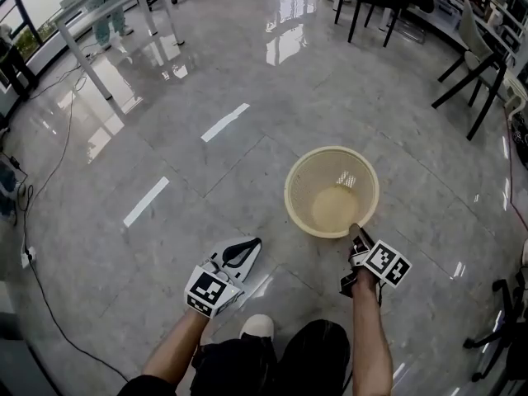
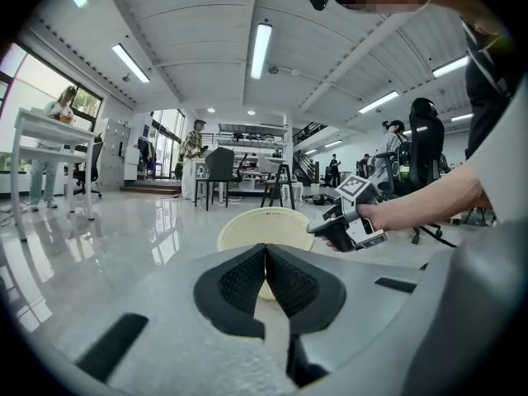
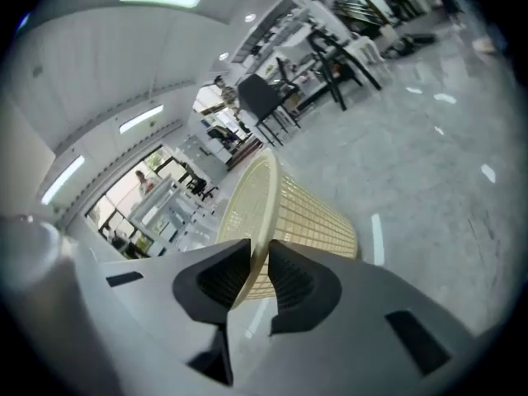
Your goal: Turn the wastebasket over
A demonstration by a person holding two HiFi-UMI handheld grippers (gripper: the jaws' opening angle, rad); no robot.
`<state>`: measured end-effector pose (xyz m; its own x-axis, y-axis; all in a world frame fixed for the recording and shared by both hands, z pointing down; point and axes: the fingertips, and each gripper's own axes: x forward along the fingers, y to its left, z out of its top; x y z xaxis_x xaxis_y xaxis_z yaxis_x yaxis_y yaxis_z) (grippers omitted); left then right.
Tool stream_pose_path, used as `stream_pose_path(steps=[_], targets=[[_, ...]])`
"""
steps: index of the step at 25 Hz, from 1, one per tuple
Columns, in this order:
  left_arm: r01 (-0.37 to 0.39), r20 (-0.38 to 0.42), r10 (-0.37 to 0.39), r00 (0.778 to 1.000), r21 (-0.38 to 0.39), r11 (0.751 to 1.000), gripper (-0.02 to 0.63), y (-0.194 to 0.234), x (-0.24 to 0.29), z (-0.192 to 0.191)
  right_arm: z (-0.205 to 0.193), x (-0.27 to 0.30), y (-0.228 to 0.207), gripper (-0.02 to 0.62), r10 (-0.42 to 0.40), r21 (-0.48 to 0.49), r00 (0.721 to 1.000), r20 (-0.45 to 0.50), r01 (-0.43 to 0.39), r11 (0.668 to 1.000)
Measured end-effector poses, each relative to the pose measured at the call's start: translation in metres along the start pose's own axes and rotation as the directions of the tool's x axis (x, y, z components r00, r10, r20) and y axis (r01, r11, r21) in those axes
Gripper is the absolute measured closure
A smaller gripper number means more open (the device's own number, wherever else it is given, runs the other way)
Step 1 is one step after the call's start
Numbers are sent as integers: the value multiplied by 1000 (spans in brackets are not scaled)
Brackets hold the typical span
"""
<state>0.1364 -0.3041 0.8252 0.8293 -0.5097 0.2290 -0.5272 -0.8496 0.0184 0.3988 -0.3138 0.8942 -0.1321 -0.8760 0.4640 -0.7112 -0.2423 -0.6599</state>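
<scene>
The cream mesh wastebasket stands upright on the grey floor with its mouth facing up; it also shows in the left gripper view. My right gripper is at its near rim. In the right gripper view the wastebasket has its rim between the two pads, and my right gripper is shut on that rim. My left gripper hovers low over the floor, left of the basket and apart from it. Its pads meet with nothing between them.
Black chairs stand at the back right and a white table at the back left. A cable runs along the floor at the left. A wheeled chair base sits at the right edge. My shoe is below the grippers.
</scene>
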Motion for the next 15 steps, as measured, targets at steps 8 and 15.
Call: stream_pose_path(steps=[8,15], targets=[[-113,-26,112,993,-56,992,598,25,-51,-32,-90,12,103,541,23,-566,991,-133,-95,819],[-148,-45,144,989,-102,984,598,24,-75,-55,-170,8,141,541,-2,-723,976,-218,-160,672]])
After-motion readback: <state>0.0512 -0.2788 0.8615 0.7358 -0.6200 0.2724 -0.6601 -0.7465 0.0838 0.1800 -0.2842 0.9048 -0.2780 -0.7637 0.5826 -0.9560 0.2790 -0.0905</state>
